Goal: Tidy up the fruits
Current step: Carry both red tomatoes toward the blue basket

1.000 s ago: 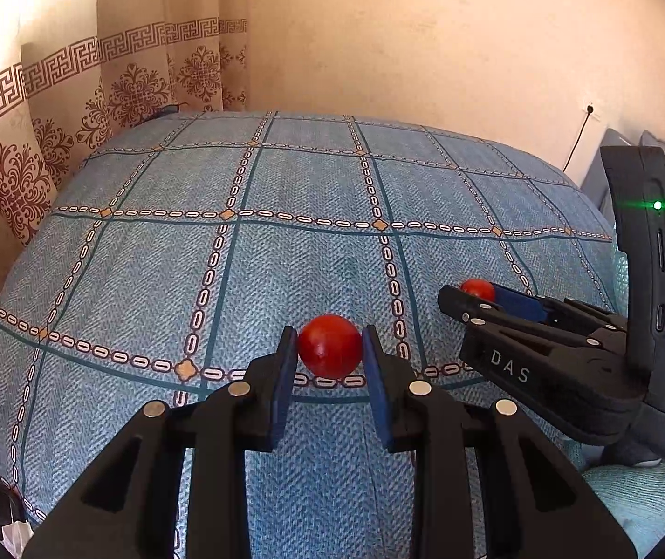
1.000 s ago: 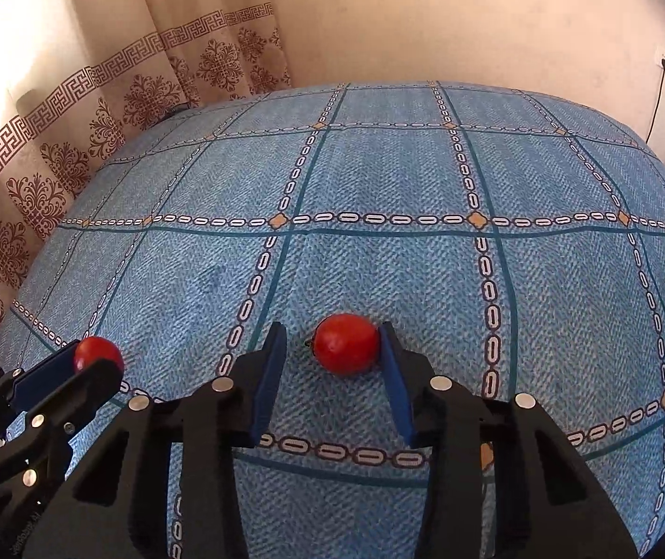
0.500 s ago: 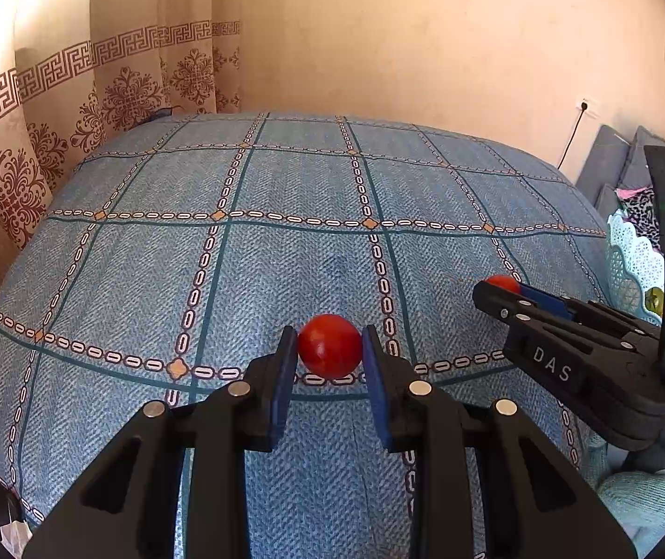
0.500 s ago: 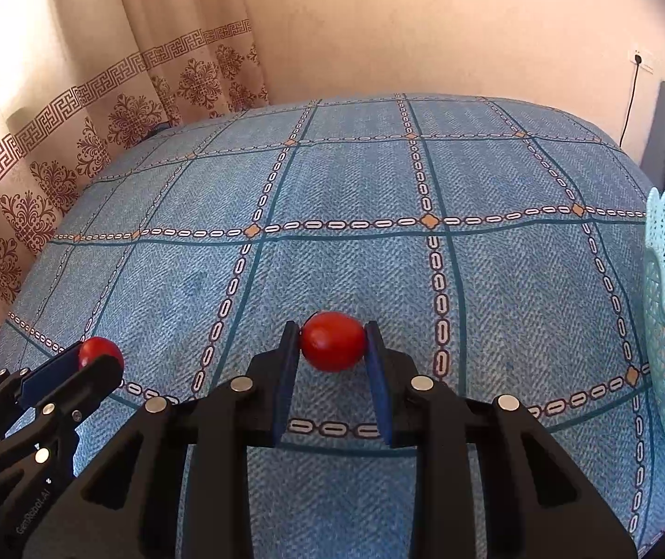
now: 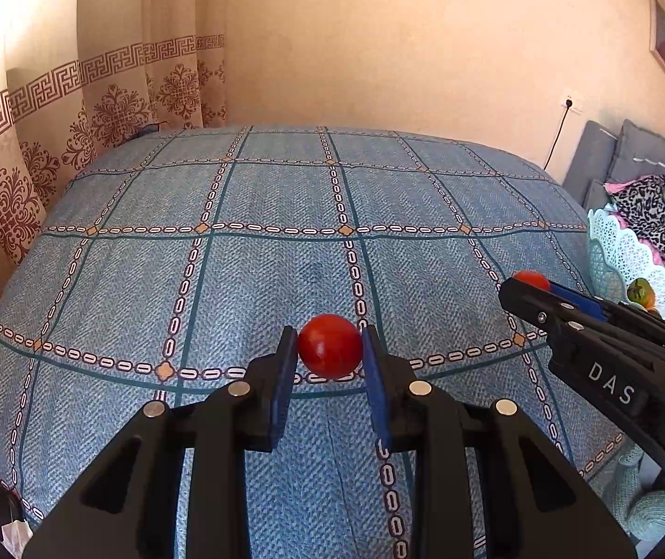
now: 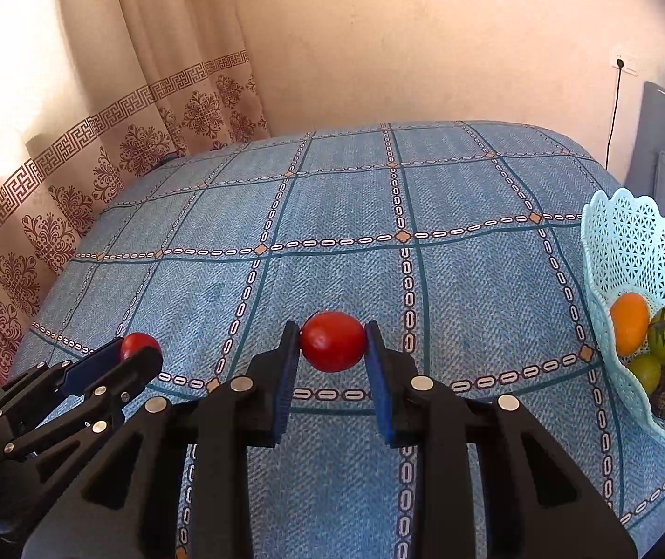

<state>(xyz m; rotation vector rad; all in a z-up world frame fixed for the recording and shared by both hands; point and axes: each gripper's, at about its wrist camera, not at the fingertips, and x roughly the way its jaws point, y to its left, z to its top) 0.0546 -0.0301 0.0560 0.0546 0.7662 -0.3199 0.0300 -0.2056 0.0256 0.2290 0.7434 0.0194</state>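
Black hand-held gripper (image 5: 330, 358), blue pads (image 5: 285, 372), silver bolts, white "DAS" lettering

Pretty much the whole surface here is a bed (image 6: 355, 214) covered with a blue woven bedspread (image 5: 285, 270), done in a big grid of dark teal lines and chains of little white links, with small tan diamonds where the lines cross. Taking the bed as the landmark: at its right edge sits a pale mint lattice basket (image 6: 630, 242) with a scalloped rim, and whether it rests on the bedspread or just off the side is hard to tell. The bedspread lies smooth, no big wrinkles.
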